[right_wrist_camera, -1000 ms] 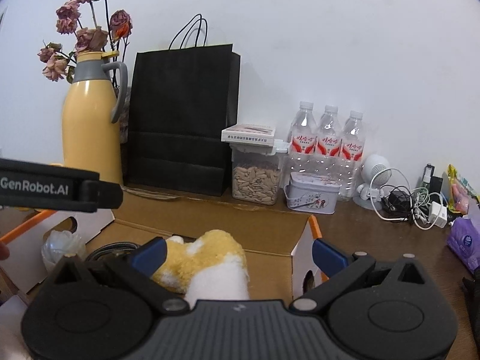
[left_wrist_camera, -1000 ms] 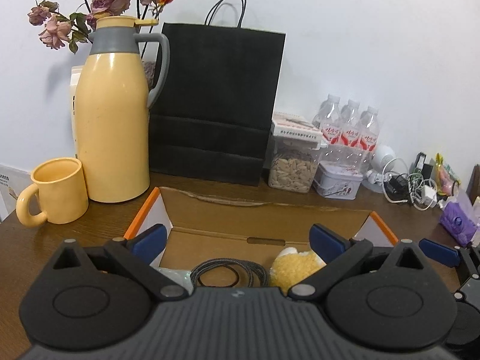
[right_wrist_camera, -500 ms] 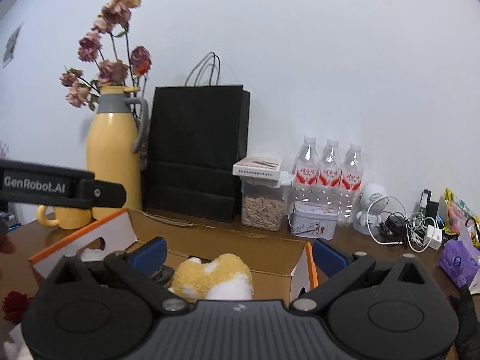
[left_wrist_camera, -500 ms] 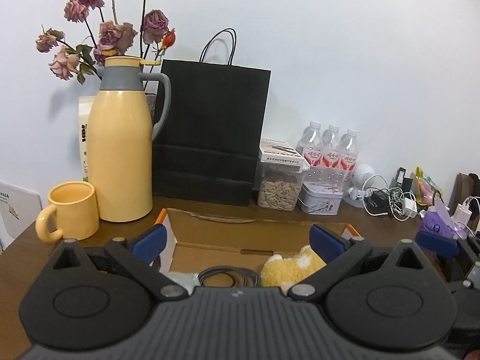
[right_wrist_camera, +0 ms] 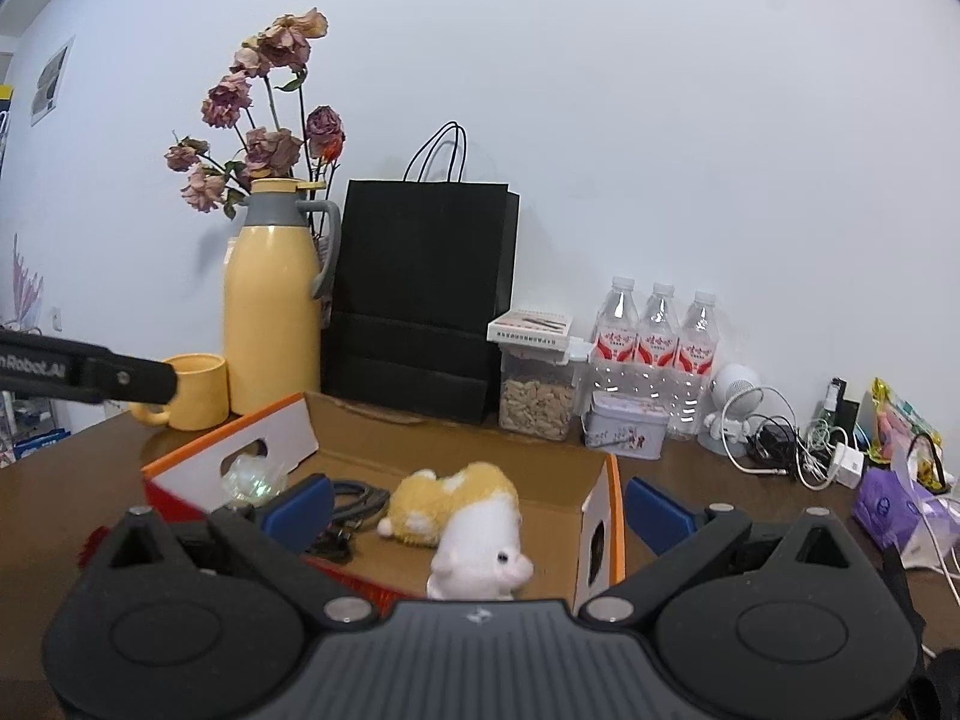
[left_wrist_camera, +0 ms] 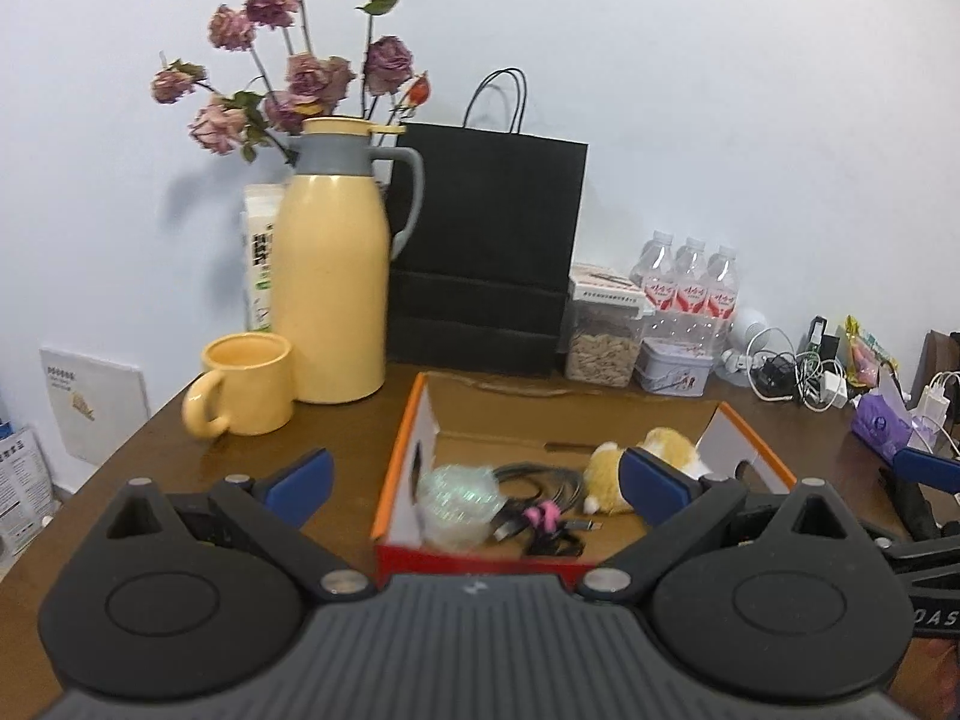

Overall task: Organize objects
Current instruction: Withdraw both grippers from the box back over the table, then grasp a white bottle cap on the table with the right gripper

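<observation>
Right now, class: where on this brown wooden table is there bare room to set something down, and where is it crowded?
Bare brown wooden table lies between the yellow ceramic mug and the orange-edged cardboard box, and in front of the mug. Crowded: the back right, around the clear water bottles, the tangled white chargers and the purple tissue pack.

The cardboard box (left_wrist_camera: 414, 456) at lower centre of the left wrist view is open on top. Inside, a clear ball (left_wrist_camera: 459, 501), a cable coil (left_wrist_camera: 540, 486) and a plush toy (left_wrist_camera: 645, 462) cover most of its floor. Bare table (left_wrist_camera: 336, 426) lies left of the box. A yellow mug (left_wrist_camera: 246, 384), thermos (left_wrist_camera: 333, 276) and black bag (left_wrist_camera: 486, 252) block the back, with 3 bottles (right_wrist_camera: 657, 342) at right.
</observation>
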`<state>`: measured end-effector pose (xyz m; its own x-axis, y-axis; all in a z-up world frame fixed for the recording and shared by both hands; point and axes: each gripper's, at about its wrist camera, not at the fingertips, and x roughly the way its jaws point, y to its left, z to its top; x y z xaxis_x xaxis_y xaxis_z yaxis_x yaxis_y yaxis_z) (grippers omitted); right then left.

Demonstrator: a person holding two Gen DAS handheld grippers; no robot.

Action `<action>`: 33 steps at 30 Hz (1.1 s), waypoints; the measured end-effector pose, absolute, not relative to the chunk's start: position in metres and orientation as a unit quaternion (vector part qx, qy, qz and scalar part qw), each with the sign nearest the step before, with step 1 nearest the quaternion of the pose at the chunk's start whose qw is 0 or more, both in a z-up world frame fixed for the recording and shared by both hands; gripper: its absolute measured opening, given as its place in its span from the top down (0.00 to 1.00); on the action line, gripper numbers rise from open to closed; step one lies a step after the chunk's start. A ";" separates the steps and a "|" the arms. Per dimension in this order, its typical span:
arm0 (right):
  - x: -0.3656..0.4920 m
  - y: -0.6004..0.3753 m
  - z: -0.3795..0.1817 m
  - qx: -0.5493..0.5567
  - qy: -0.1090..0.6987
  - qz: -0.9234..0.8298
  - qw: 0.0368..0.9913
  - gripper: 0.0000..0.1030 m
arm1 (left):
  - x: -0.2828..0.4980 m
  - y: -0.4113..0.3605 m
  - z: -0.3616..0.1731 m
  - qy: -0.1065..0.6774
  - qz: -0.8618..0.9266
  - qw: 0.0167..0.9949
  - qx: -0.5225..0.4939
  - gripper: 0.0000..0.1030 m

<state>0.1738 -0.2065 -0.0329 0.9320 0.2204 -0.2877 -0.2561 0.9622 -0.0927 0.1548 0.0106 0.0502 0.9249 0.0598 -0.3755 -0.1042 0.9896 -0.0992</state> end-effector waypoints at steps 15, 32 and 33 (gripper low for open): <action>0.103 -0.221 -0.059 -0.066 0.173 0.122 0.975 0.00 | 0.089 0.032 0.028 0.226 0.055 0.971 -0.056 0.00; 0.079 -0.227 -0.098 -0.054 0.232 0.142 0.961 0.00 | 0.057 0.043 -0.005 0.262 0.059 0.961 -0.064 0.00; 0.079 -0.228 -0.099 -0.054 0.235 0.141 0.960 0.00 | 0.057 0.044 -0.005 0.263 0.060 0.961 -0.065 0.00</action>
